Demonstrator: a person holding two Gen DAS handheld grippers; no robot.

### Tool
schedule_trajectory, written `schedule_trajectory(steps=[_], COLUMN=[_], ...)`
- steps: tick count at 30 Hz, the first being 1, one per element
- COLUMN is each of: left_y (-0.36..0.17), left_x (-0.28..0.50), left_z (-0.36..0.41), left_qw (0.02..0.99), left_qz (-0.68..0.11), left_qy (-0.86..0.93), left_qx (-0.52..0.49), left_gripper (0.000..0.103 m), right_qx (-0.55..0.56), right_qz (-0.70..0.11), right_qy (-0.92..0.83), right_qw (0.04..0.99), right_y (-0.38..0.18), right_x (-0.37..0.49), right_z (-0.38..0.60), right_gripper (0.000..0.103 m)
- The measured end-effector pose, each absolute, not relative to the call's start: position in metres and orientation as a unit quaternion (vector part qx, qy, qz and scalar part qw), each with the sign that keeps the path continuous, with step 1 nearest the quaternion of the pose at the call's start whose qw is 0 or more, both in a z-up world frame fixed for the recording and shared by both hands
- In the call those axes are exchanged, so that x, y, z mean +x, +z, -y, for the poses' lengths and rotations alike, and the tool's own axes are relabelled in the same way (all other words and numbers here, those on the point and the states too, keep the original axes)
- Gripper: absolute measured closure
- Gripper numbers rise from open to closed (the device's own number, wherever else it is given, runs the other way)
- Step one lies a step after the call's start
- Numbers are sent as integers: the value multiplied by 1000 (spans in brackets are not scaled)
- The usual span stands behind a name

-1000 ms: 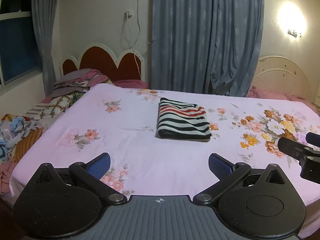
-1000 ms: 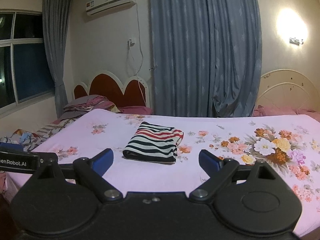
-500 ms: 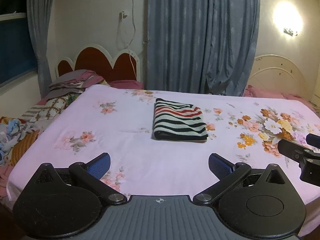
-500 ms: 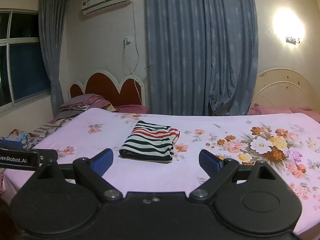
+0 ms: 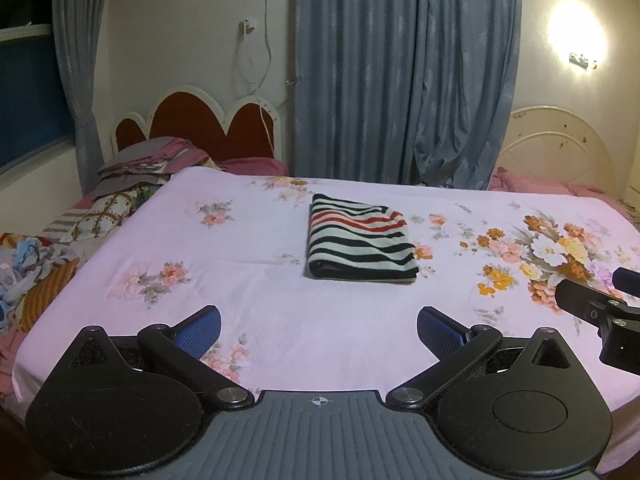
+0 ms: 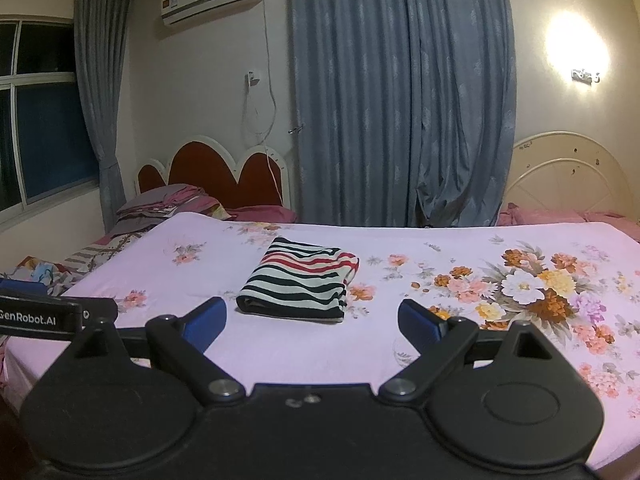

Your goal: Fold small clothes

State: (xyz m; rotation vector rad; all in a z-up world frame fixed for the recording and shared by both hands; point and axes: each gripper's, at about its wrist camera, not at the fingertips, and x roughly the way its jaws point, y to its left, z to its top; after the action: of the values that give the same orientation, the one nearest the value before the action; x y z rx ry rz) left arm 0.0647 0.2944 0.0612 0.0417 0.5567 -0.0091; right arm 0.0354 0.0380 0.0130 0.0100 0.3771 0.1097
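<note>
A folded striped garment point(image 5: 360, 240) lies on the pink floral sheet point(image 5: 248, 272) near the middle of the bed, a little toward the far side. It is a neat rectangle with black and white stripes at the near end and red ones toward the far end. Its long axis runs near to far. The stripes cross it left to right. The thick folded edge faces the near side, and from the right wrist view point(image 6: 300, 284) the packet leans slightly to the right as it goes back.

The left gripper point(image 5: 319, 330) hangs above the near edge of the sheet with its blue-padded fingers point(image 5: 199, 330) spread wide, holding nothing. The right gripper point(image 6: 312, 318) is the same: fingers point(image 6: 420, 322) wide apart, empty, the garment showing between them but well beyond the tips. Each gripper shows at the edge of the other's view, the right one point(image 5: 596, 312) at the far right of the left view.

Compared with a second ago, the garment has not moved on the sheet and keeps its shape. Both grippers have the same wide spread as before. The views have shifted a little, so the garment sits slightly lower and nearer the middle in the right wrist view.

To the left lies a heap of mixed cloth point(image 5: 36, 276), and folded bedding point(image 5: 136, 164) rests by the red headboard point(image 5: 192, 124). Grey curtains point(image 5: 400, 72) hang behind the bed.
</note>
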Motion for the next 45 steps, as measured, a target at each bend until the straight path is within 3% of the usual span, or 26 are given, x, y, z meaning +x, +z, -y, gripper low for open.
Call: schedule_trajectory(steps=[45], left_y=[45], left_x=[75], left_z=[-288], left_qw=[964], left_qz=[-266], left_qy=[-21], left_qx=[17], left_gripper=[0], right_qx=[12], right_qz=[-208], right_qy=[63], right_qw=[976], right_y=[2], right_x=[46], right_z=[-34], right_gripper=[11])
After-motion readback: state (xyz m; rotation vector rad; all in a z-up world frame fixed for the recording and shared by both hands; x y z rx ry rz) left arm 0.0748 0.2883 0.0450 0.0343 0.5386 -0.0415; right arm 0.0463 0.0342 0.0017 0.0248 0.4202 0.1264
